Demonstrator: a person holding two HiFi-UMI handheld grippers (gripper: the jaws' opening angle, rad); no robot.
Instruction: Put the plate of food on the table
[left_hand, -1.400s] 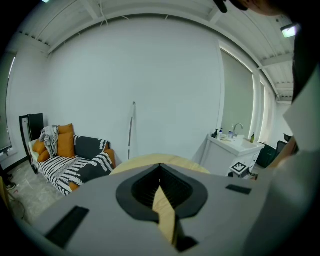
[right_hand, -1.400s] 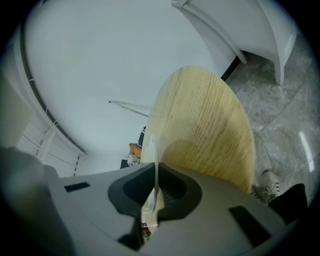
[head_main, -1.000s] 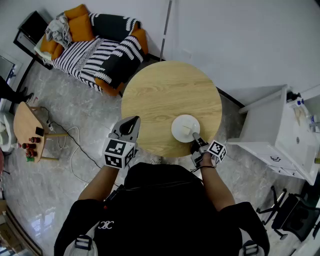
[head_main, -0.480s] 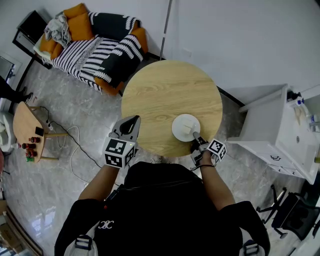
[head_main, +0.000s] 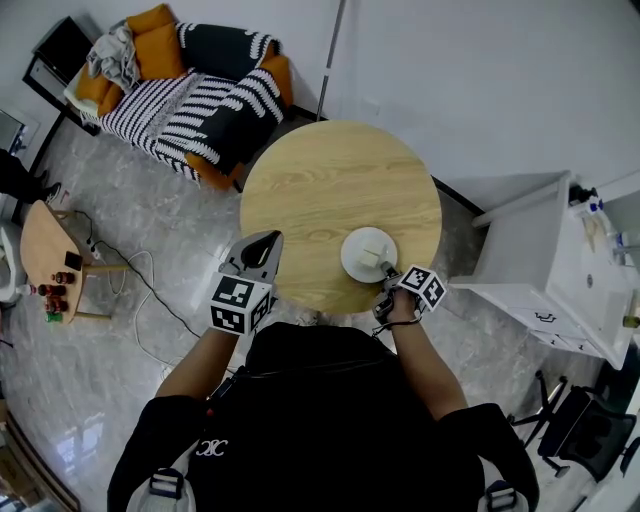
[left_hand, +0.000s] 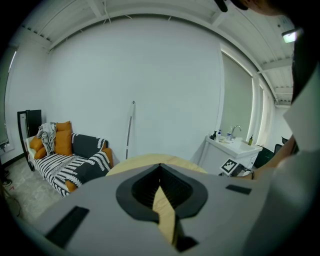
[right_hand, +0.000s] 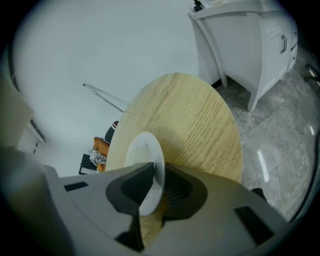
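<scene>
Plate (head_main: 368, 252) sits on counter (head_main: 320, 180), near my edge. Right gripper (head_main: 388, 270) jaws just been opening, plate rim between them, grip looks loose from here. Left gripper (head_main: 262, 240) jaws together, empty, at counter's left edge.

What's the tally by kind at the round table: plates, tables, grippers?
White plate: 1
Round wooden table: 1
Grippers: 2, left gripper and right gripper; the right one's jaws have just been opening, plate rim between them.
Total: 4
</scene>
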